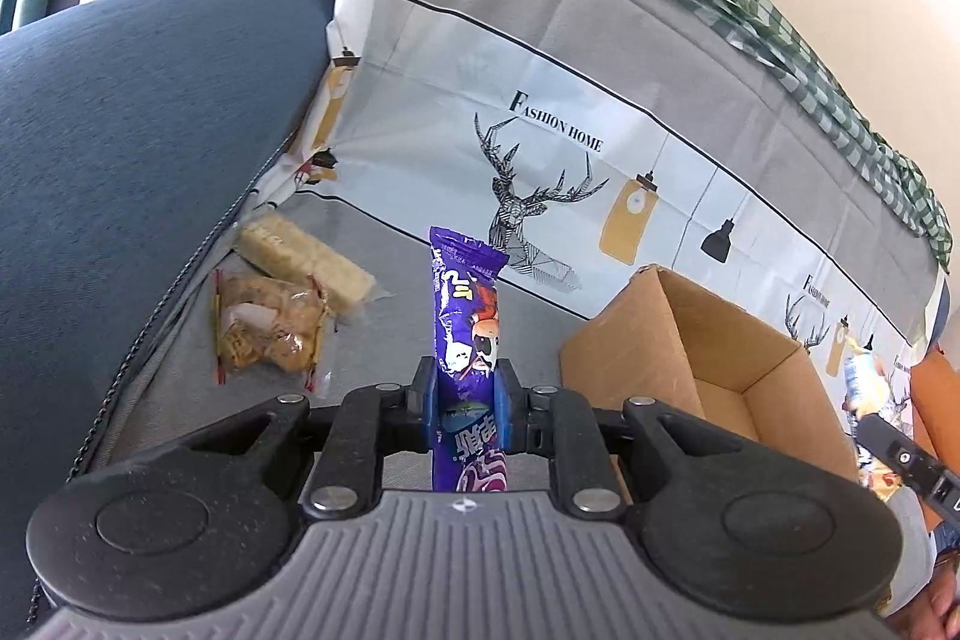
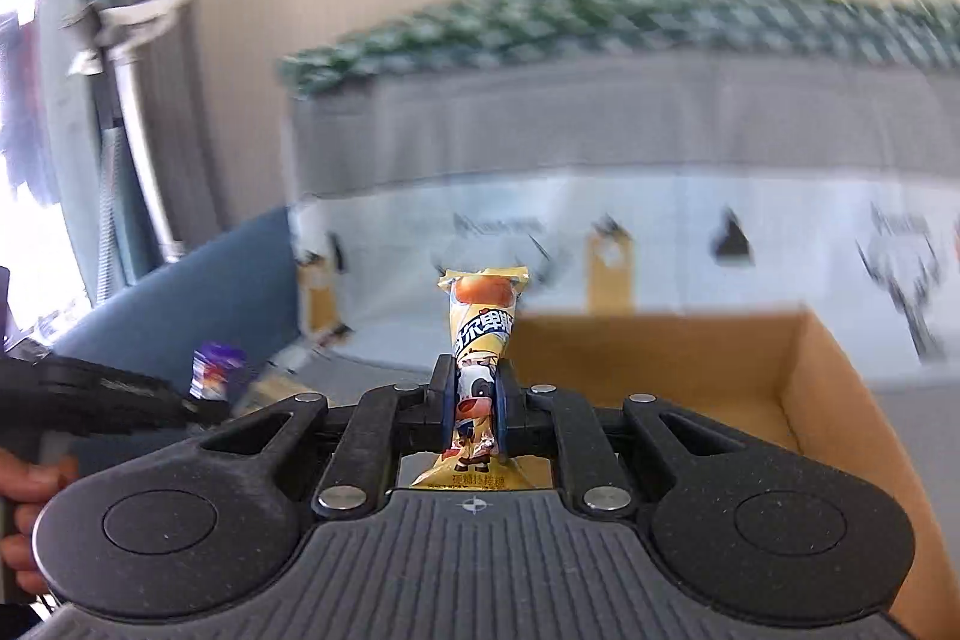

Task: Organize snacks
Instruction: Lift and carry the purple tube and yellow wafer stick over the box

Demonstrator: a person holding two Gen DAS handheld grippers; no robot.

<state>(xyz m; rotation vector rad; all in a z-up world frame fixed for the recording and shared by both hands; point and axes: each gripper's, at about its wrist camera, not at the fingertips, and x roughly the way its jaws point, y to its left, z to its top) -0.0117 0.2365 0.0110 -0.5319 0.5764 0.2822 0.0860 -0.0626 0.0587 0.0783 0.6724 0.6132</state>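
My left fingers (image 1: 467, 388) clamp a purple snack packet (image 1: 465, 322); my right fingers (image 2: 474, 400) clamp a yellow one (image 2: 480, 334), near the cardboard box (image 2: 840, 400).

1. A purple snack packet (image 1: 465, 334), printed with a cartoon face and white lettering, stood upright, pinched at mid-length between blue pads, its crimped top end free above them.
2. A yellow snack packet (image 2: 480, 334), showing a cartoon cow and an orange-brown picture near its crimped top, stood upright, squeezed narrow at the waist between dark pads.
3. An open cardboard box (image 1: 750, 340) sat on the grey cloth, its flaps raised, its inside largely hidden.
4. A clear bag of brown snacks (image 1: 267, 325) lay flat near the blue cushion.
5. A pale wrapped bar (image 1: 306, 259) lay just behind that bag, touching it.
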